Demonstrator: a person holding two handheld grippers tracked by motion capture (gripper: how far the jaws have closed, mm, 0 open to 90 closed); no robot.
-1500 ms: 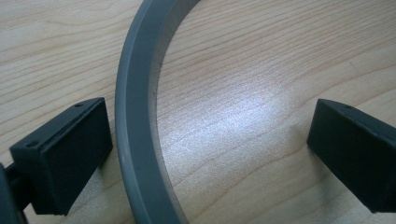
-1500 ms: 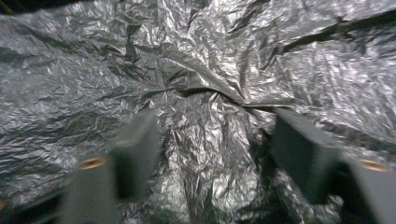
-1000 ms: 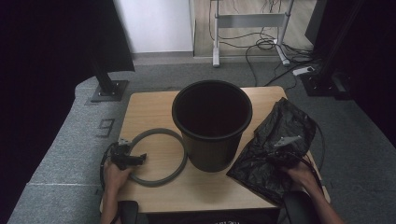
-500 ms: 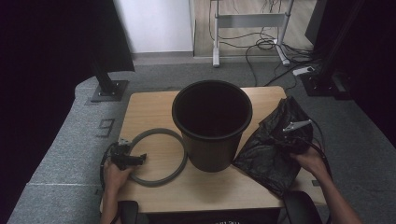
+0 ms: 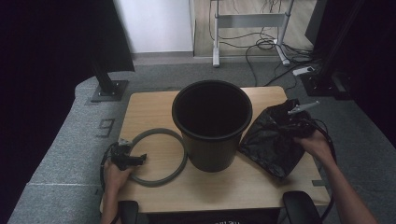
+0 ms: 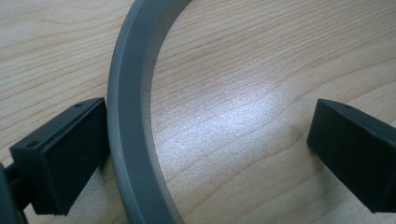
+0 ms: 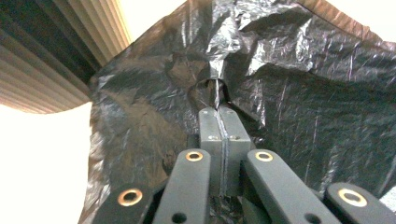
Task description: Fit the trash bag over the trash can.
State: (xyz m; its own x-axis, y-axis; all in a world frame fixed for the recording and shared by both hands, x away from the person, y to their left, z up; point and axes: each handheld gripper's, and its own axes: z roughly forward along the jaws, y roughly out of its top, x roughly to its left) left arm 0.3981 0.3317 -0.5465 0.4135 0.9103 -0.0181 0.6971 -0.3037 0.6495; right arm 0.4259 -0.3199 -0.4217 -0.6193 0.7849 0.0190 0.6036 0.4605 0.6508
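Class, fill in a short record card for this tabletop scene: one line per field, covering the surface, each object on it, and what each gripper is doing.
surface: wooden table
bin: black bucket, upright at the table's middle
ring: grey ring, flat on the table left of the bucket
bag: black plastic bag, crumpled, right of the bucket
left gripper: open, jaws straddling the ring's band
right gripper: shut on the bag

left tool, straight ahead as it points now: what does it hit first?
Likely the grey ring, already between the open jaws beside the left one. Past it, the wooden table. Depth is unclear, so the left tool may meet both together.
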